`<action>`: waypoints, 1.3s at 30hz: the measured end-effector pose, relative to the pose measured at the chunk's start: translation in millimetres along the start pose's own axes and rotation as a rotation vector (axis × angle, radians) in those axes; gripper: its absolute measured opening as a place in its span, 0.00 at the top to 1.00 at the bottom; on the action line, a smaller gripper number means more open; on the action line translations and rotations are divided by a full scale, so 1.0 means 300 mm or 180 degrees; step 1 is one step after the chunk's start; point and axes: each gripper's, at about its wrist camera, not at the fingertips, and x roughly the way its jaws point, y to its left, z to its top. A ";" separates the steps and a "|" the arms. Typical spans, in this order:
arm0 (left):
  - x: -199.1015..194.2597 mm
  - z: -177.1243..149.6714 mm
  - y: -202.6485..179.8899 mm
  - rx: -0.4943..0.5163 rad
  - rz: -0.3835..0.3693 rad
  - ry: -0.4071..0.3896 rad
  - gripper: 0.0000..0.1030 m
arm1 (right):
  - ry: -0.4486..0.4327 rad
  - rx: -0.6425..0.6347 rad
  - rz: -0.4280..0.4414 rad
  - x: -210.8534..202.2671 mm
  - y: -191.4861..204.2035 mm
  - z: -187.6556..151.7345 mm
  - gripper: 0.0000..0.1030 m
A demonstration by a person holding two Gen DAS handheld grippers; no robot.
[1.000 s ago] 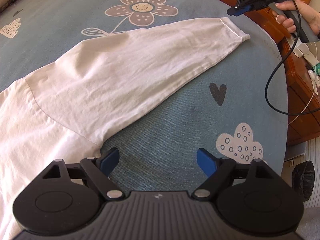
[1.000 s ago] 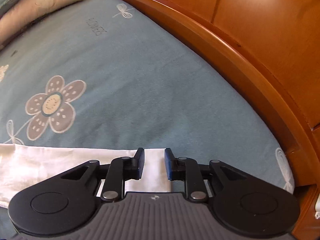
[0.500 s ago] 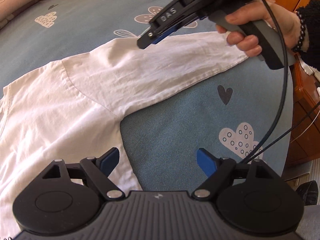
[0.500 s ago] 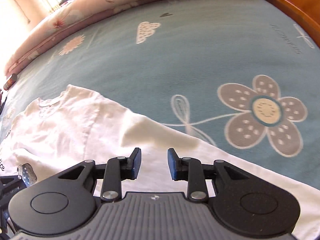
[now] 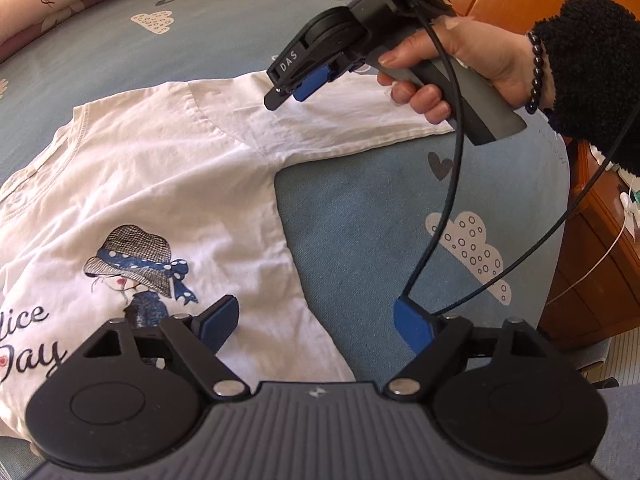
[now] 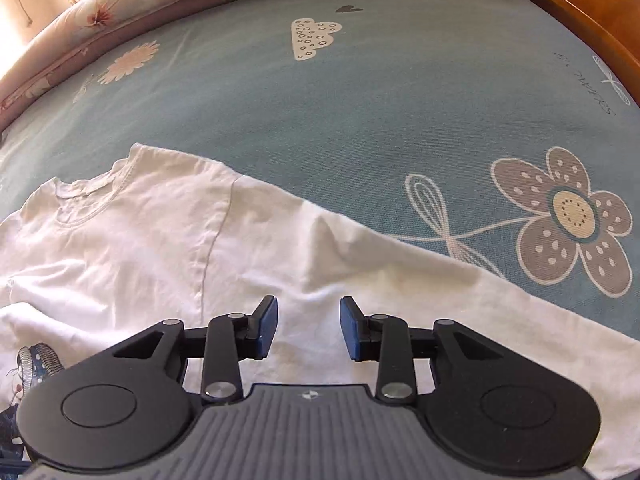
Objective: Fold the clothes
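White printed long-sleeve shirt (image 5: 168, 184) spread flat on bed (image 5: 360, 208). Left claw (image 5: 316, 326) wide, empty, over shirt's side edge. Right claw (image 6: 307, 328) opening, nothing between pads, above sleeve (image 6: 360, 264).

The left camera sat behind its tongs (image 5: 316, 320) and looked steeply down at the bed (image 5: 360, 208) from close by. The right camera looked steeply down too, closer still. Both saw the white shirt (image 5: 160, 184) and its long sleeve (image 6: 360, 264). The left one also saw the right tongs (image 5: 298, 88).
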 end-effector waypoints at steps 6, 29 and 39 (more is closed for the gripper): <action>-0.143 -0.098 0.075 -0.0048 0.0091 -0.0128 0.18 | 0.0090 -0.0027 0.0108 -0.054 0.188 -0.078 0.62; -0.211 -0.493 0.386 -0.0394 0.0379 0.0127 0.15 | 0.0361 -0.0897 0.0790 -0.319 0.856 -0.335 0.56; -0.226 -0.596 0.455 -0.0711 0.0688 0.0145 0.15 | 0.0516 -0.1190 0.0956 -0.213 1.008 -0.430 0.54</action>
